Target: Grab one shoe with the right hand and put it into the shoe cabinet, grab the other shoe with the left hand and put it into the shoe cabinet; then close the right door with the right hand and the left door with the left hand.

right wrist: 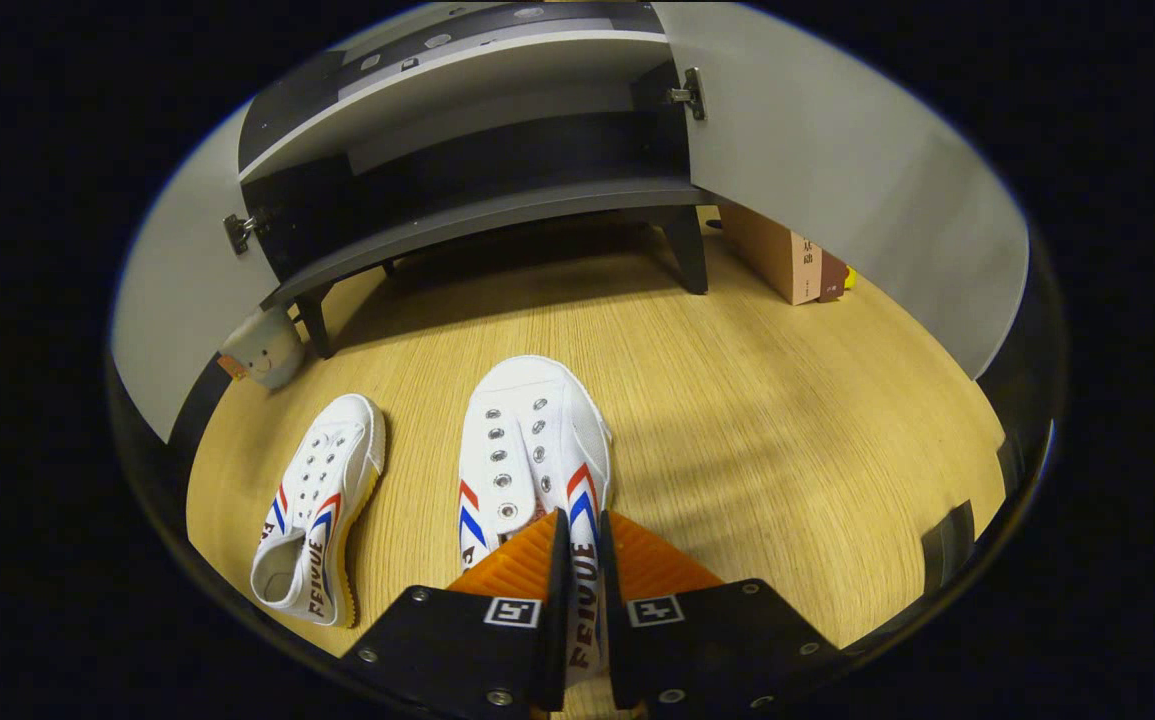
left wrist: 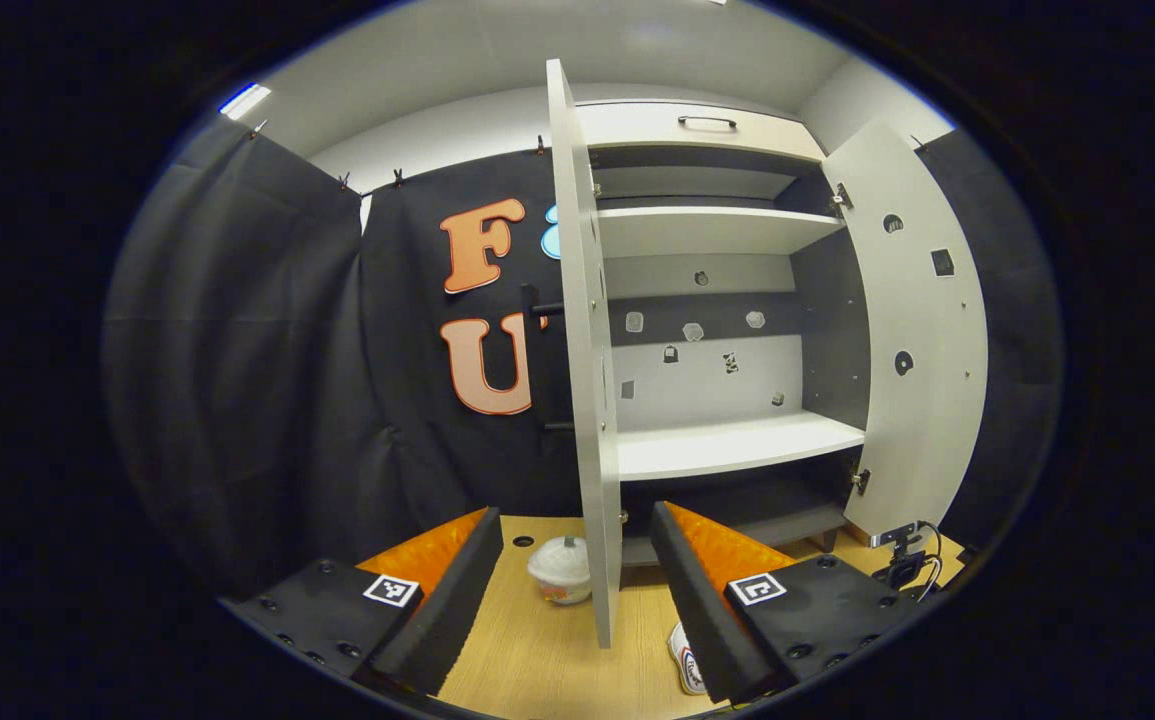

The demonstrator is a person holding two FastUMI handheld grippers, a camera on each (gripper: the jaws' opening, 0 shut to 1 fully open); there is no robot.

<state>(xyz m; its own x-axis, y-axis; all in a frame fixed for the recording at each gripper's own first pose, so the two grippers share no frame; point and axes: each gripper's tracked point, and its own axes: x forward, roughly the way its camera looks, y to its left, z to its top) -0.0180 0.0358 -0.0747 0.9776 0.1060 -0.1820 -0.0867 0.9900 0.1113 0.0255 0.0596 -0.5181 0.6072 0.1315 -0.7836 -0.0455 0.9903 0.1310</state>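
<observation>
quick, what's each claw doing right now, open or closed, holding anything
Left claw: open, holding nothing.
Right claw: closed on the side wall of the right-hand shoe.

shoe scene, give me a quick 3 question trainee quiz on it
1. True or false: the right claw is shut on a shoe.
2. How do the cabinet doors stand? A) both open B) both shut C) one open
3. Where is the other shoe?

Key: 1 true, its fingers pinch the shoe's side wall. 2 A. 3 on the wooden floor, in front of the cabinet, beside the gripped shoe.
</observation>
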